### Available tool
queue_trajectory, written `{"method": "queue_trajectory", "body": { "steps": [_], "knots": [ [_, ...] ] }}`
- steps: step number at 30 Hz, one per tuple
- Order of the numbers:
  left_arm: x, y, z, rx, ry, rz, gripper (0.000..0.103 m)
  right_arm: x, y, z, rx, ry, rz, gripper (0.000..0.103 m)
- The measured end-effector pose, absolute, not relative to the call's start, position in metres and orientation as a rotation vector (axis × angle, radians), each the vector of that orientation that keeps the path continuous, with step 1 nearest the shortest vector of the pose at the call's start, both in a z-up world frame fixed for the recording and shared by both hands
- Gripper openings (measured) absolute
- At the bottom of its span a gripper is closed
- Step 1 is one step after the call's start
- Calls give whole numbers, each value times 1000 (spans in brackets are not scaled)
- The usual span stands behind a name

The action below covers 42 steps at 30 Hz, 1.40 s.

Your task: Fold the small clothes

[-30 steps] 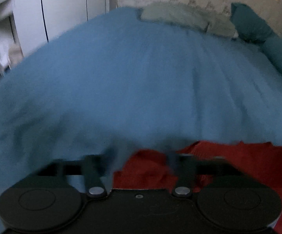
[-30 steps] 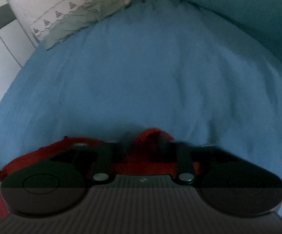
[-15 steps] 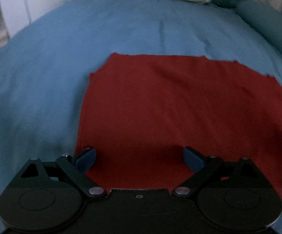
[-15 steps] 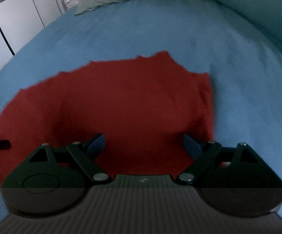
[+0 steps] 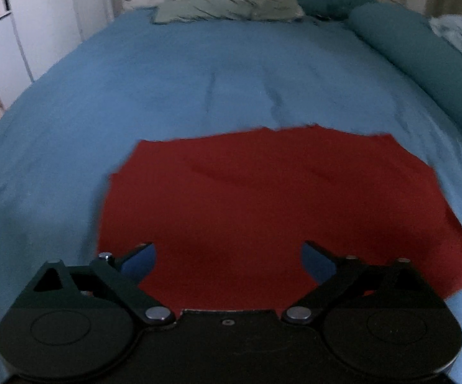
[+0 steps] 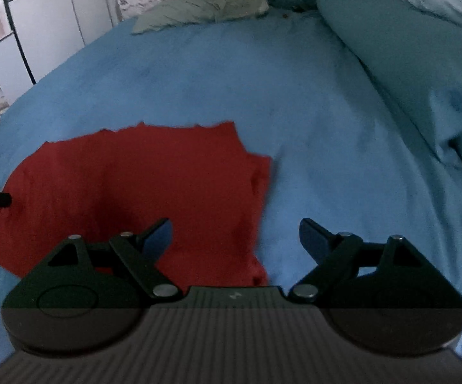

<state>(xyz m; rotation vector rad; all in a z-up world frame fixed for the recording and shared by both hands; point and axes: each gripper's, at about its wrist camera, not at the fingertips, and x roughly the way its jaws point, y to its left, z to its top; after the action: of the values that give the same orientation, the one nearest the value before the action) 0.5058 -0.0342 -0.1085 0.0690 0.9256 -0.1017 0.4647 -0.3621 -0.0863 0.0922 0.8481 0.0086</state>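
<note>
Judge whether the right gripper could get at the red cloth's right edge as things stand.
Probably yes: the right gripper is open, the red cloth lies flat on the blue bedsheet, and its right edge sits between the jaws, unobstructed.

A blue bedspread (image 5: 167, 102) covers the bed; grey-green pillow (image 5: 227, 6), teal bolster (image 5: 423, 54), white cabinets (image 6: 55, 25) beyond.

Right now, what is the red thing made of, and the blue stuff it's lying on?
The red garment looks like soft matte fabric, maybe cotton knit: it lies limp and flat with faint creases and no shine. The blue bedcover under it also looks like matte woven cloth, with shallow wrinkles and a slightly brushed surface. The exact fibre of either cannot be told from here.
</note>
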Motion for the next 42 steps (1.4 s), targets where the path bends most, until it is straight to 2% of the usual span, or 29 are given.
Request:
{"method": "queue_trajectory", "body": {
  "steps": [2, 6, 8, 14, 16, 18, 24, 28, 32, 38, 42],
  "knots": [
    [506, -49, -118, 86, 964, -111, 100, 465, -363, -96, 95, 876, 9, 99],
    [508, -70, -134, 104, 993, -109, 100, 471, -363, -123, 110, 916, 0, 86],
    [512, -75, -139, 109, 997, -104, 100, 474, -363, -136, 137, 929, -12, 83],
    [526, -80, -155, 125, 1017, -63, 100, 469, -361, -158, 182, 890, -28, 82],
    [533, -81, -166, 111, 1042, -43, 101, 465, -360, -159, 187, 878, -32, 78],
    [536, -80, -171, 92, 1047, -31, 103, 463, -358, -158, 205, 875, -29, 64],
    [547, -79, -175, 90, 1108, -29, 103, 463, -354, -150, 298, 904, -43, 33],
    [559, -77, -178, 69, 1171, -34, 103, 465, -367, -132, 491, 908, -76, 29],
    [570, -71, -172, 43, 1233, -64, 103, 470, -371, -93, 685, 828, -27, 27],
    [552, -9, -134, -7, 1174, -44, 103, 515, -291, -22, 630, 763, 231, 23],
    [520, 59, -118, -36, 1138, 29, 103, 542, -189, -11, 511, 799, 484, 23]
  ]
}}
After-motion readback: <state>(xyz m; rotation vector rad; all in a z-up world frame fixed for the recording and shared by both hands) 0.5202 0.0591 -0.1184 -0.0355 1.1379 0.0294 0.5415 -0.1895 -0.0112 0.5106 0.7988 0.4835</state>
